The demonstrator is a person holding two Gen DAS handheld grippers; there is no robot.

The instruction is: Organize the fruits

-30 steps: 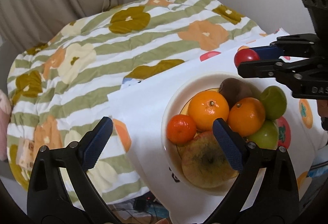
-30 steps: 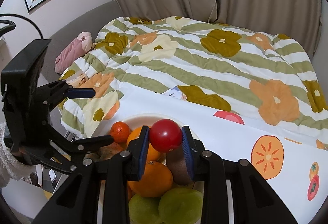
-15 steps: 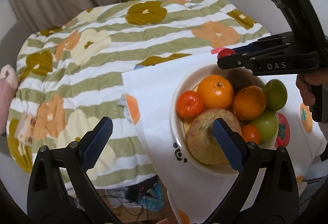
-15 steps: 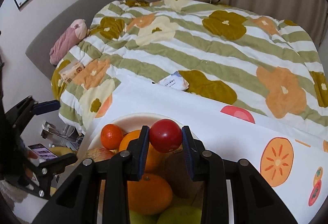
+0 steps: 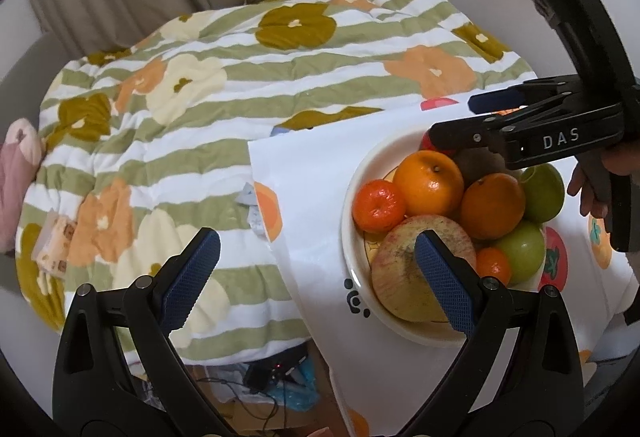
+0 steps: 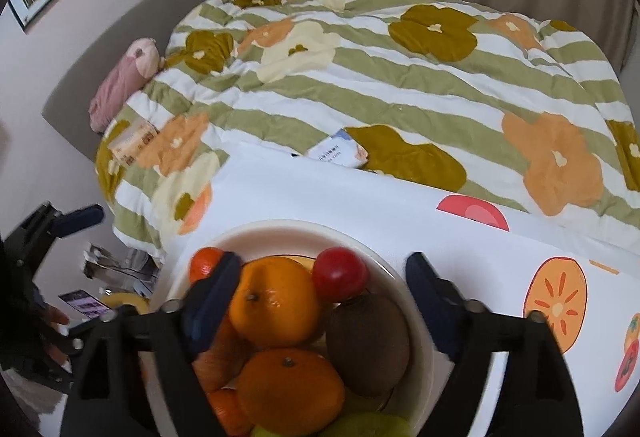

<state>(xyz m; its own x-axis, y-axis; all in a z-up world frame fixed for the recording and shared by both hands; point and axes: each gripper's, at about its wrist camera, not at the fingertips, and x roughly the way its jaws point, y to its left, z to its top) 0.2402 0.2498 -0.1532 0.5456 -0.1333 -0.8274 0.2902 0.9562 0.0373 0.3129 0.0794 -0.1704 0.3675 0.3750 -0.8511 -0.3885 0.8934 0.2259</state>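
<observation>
A cream bowl (image 5: 349, 213) (image 6: 416, 301) sits on a white fruit-print sheet (image 5: 304, 165) and holds oranges (image 5: 428, 183), a small mandarin (image 5: 378, 205), a big apple (image 5: 404, 273), green fruits (image 5: 542, 193), a brown kiwi (image 6: 366, 343) and a small red fruit (image 6: 339, 273). My right gripper (image 6: 320, 289) is open over the bowl, its jaws wide either side of the red fruit, which rests in the bowl. My left gripper (image 5: 316, 273) is open and empty at the bowl's left, its right finger in front of the apple.
A green-striped flowered quilt (image 5: 200, 109) covers the bed behind and left of the sheet. A pink plush toy (image 6: 120, 85) lies at the far left, a small packet (image 6: 338, 151) and a box (image 6: 130, 141) on the quilt. Clutter and cables (image 5: 272, 377) lie below the bed's edge.
My right gripper has opened and let go of the red fruit, which now rests in the bowl by the kiwi. My left gripper has drawn back and to the left.
</observation>
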